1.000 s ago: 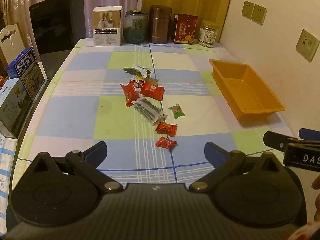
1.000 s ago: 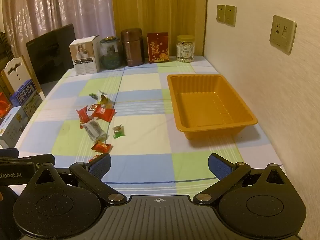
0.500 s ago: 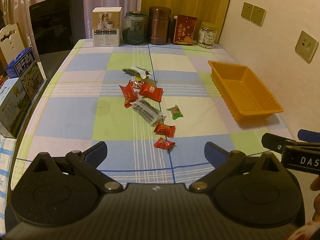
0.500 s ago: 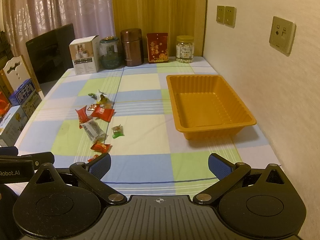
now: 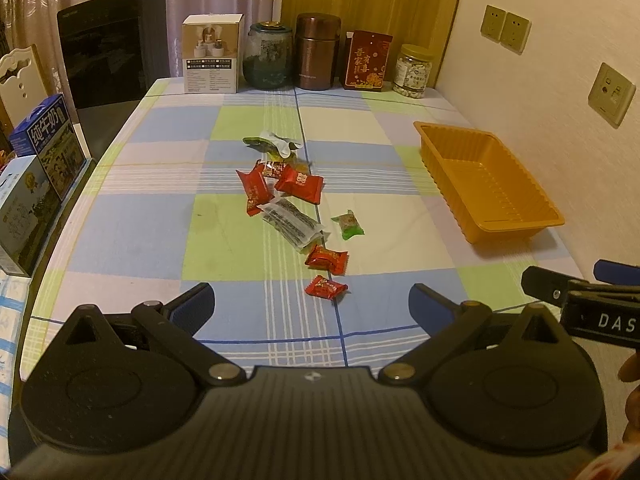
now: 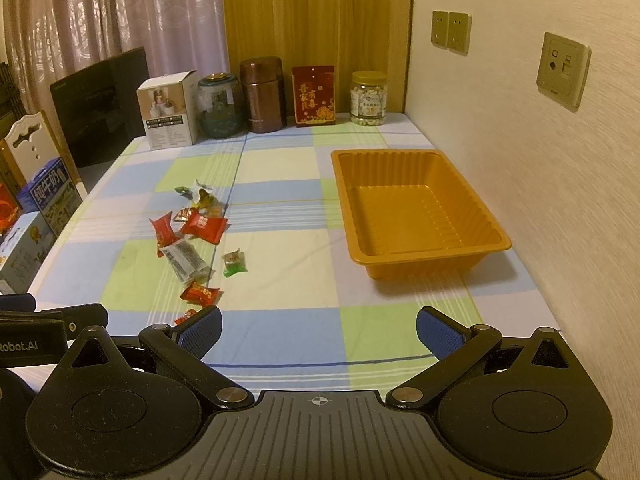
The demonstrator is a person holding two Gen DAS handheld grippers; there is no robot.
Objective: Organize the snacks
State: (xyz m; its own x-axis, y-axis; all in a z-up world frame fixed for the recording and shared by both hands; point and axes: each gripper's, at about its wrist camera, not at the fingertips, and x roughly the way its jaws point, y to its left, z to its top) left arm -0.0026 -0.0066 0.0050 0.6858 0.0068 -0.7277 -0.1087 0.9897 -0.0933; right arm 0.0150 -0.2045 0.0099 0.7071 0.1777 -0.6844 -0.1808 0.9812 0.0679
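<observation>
Several wrapped snacks lie in a loose line mid-table: red packets (image 5: 299,183) (image 6: 203,225), a clear striped packet (image 5: 291,223), a small green candy (image 5: 348,225) (image 6: 234,263), two red candies (image 5: 327,259) (image 5: 325,288) nearest me, and green-white wrappers (image 5: 271,145) at the far end. An empty orange tray (image 5: 516,224) (image 6: 436,258) stands by the right wall. My left gripper (image 5: 311,307) is open above the near table edge, just short of the nearest red candy. My right gripper (image 6: 319,327) is open too, nothing between its fingers, facing the tray.
A checked cloth (image 5: 140,224) covers the table. Along the back stand a white box (image 5: 212,54), a glass jar (image 5: 267,56), a brown canister (image 5: 317,53), a red tin (image 5: 368,61) and a nut jar (image 5: 414,71). Milk cartons (image 5: 44,140) sit off the left edge. A wall runs along the right.
Both grippers have stayed open and nearly still. The left wrist view has drifted slightly, so the snacks sit a little lower and left in it.
</observation>
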